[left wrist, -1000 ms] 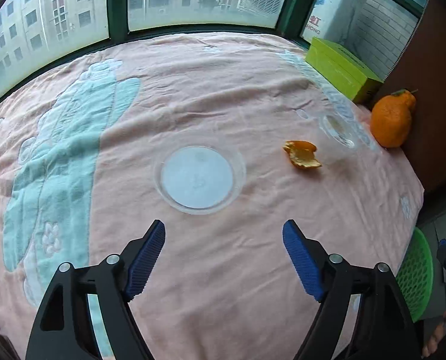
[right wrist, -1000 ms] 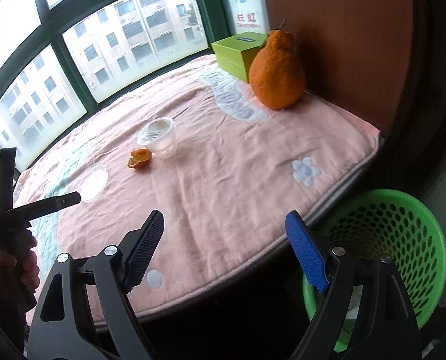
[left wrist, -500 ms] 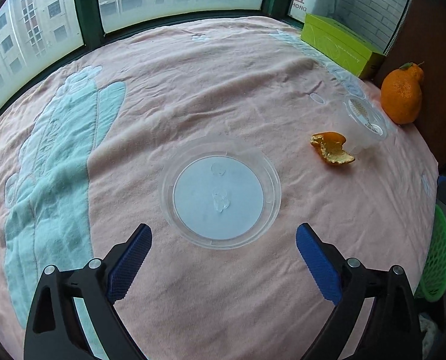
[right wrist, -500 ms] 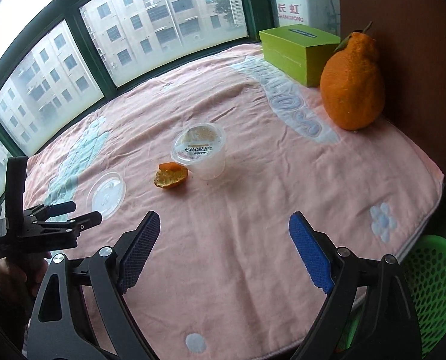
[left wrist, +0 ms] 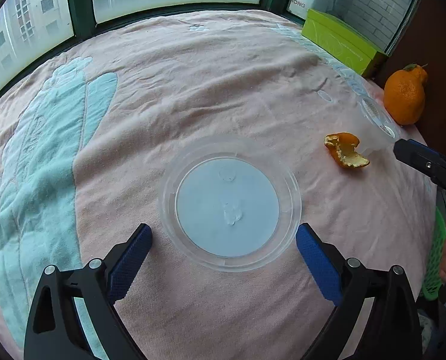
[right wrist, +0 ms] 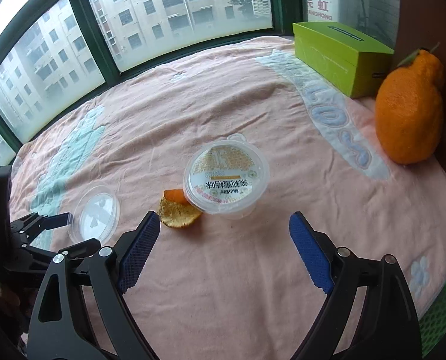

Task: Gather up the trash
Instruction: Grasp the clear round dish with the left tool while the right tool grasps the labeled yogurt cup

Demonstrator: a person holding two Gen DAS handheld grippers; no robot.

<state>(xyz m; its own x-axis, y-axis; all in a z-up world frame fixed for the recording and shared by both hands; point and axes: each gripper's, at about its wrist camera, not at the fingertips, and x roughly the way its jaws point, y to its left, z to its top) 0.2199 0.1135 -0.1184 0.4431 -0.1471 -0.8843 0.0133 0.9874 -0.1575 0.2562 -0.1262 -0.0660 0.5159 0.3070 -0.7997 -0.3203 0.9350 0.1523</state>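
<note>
A clear plastic lid lies flat on the pink cloth; my left gripper is open with its blue pads on either side of the lid's near edge. The lid also shows in the right wrist view. An orange peel lies right of it, also seen in the right wrist view. A clear plastic cup with a printed film stands beside the peel. My right gripper is open and empty, just short of the cup.
A whole orange fruit and a green box sit at the far right by the wall. A green mesh basket stands below the table's right edge. Windows run along the far side.
Both grippers have moved forward over the table. The left one has closed in on the lid, the right one has moved from the table's edge toward the cup and peel. Both stay open.
</note>
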